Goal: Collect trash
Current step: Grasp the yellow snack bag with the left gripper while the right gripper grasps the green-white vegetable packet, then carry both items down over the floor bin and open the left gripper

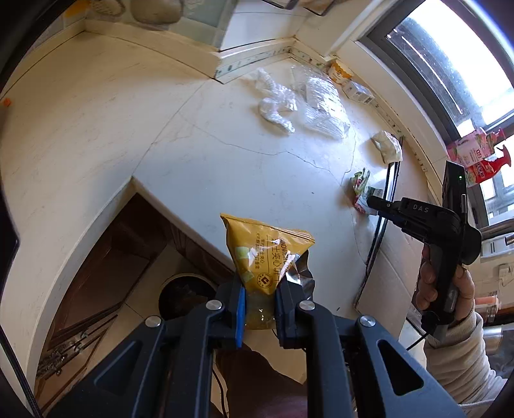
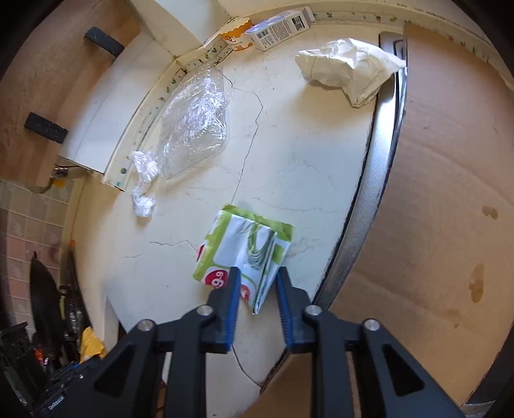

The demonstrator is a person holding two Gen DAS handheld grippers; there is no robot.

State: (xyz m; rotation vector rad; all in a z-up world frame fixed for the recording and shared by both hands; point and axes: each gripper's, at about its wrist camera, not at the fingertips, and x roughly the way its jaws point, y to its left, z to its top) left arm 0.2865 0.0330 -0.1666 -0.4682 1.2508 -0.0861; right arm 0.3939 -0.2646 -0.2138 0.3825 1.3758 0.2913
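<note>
My left gripper (image 1: 259, 302) is shut on a yellow snack bag (image 1: 263, 250) and holds it in the air past the counter's front edge, above a round bin (image 1: 186, 295) on the floor. My right gripper (image 2: 257, 286) is open over a folded green and white wrapper (image 2: 244, 247) lying on the white counter (image 2: 305, 160); the wrapper's near corner lies between the fingers, which do not press it. The right gripper (image 1: 372, 203) also shows in the left wrist view, next to that wrapper (image 1: 361, 188).
Clear plastic wrap (image 2: 196, 122), crumpled plastic (image 2: 143, 183), a crumpled cream paper bag (image 2: 347, 64) and small boxes (image 2: 279, 27) lie on the counter. Cardboard (image 2: 449, 209) covers the sink to the right. Spray bottles (image 1: 482, 154) stand at the window.
</note>
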